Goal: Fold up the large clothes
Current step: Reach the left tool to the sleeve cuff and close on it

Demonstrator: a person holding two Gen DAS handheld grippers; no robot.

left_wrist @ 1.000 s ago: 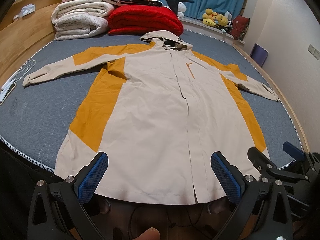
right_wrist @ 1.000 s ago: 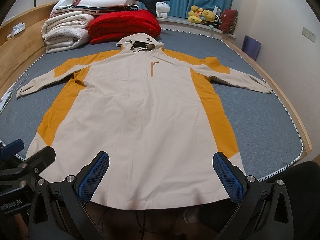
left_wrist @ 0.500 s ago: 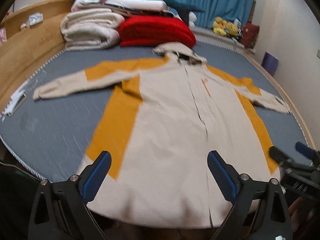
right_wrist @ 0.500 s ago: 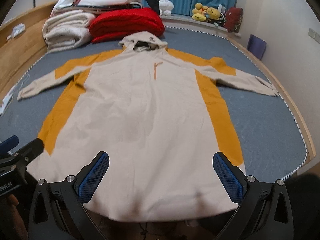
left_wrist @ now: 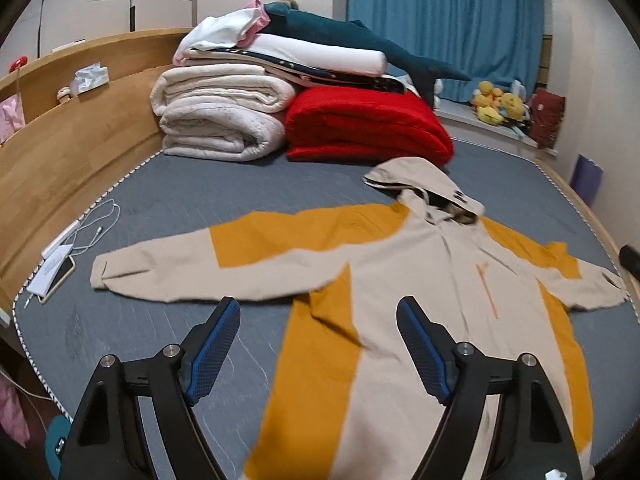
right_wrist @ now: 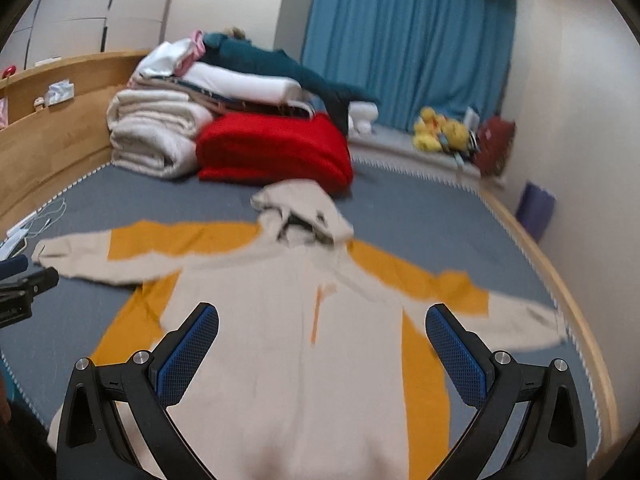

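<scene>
A long beige hooded coat [left_wrist: 420, 320] [right_wrist: 304, 344] with mustard-yellow panels lies flat on the grey bed, front up, both sleeves spread out. Its left sleeve [left_wrist: 160, 272] reaches toward the headboard side; its right sleeve [right_wrist: 520, 320] reaches the bed's wooden edge. My left gripper [left_wrist: 318, 312] hovers above the coat's left armpit area, its jaws closing with nothing between them. My right gripper [right_wrist: 322, 316] hangs open over the coat's chest, holding nothing. The left gripper's tip [right_wrist: 28, 280] shows at the left edge of the right wrist view.
Rolled white quilts [left_wrist: 216, 120], a folded red blanket [left_wrist: 360, 128] and a teal plush shark [left_wrist: 352, 40] are stacked at the bed's far end. A phone and white cables [left_wrist: 60, 268] lie by the wooden headboard [left_wrist: 60, 152]. Plush toys [right_wrist: 440, 132] sit under blue curtains.
Both grippers rose and moved forward from the coat's hem toward its chest and sleeves. The views tilted up to show the room. The left gripper's jaws narrowed.
</scene>
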